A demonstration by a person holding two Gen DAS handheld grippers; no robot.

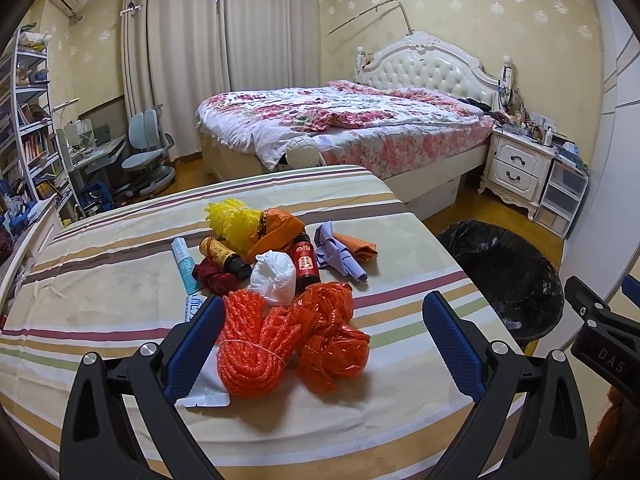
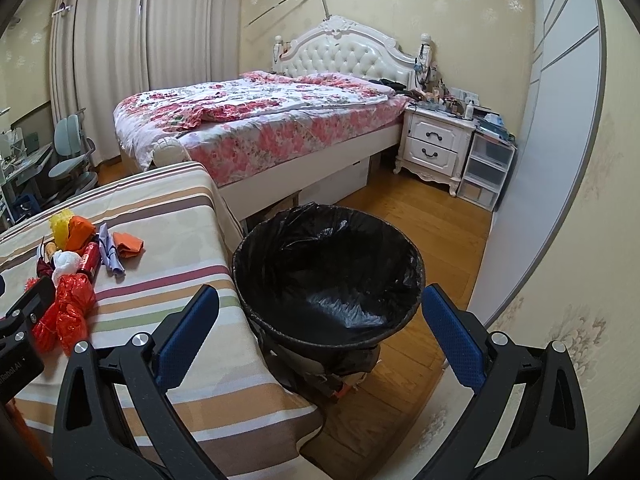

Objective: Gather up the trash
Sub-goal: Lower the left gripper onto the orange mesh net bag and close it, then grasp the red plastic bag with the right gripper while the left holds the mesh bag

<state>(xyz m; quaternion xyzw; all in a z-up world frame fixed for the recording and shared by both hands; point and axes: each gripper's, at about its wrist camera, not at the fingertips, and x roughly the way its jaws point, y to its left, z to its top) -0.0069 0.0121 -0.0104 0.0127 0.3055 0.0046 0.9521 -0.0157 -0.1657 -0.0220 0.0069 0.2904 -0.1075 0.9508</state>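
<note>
A pile of trash lies on the striped table [image 1: 100,280]: orange-red plastic netting [image 1: 288,340], a white wad [image 1: 276,276], a red bottle [image 1: 306,264], a yellow-labelled bottle [image 1: 222,256], yellow netting [image 1: 236,220], orange wrappers [image 1: 280,228] and purple paper [image 1: 340,256]. My left gripper [image 1: 324,340] is open, its blue pads on either side of the orange-red netting. My right gripper [image 2: 320,336] is open and empty above the near rim of the black-lined trash bin [image 2: 328,272], which stands on the floor right of the table. The pile shows at the left in the right wrist view [image 2: 72,280].
A bed with floral bedding [image 2: 260,120] stands behind the table and bin. A white nightstand [image 2: 436,144] and plastic drawers [image 2: 488,172] are at the right wall. A desk chair [image 1: 148,148] and bookshelf [image 1: 32,120] are at the left.
</note>
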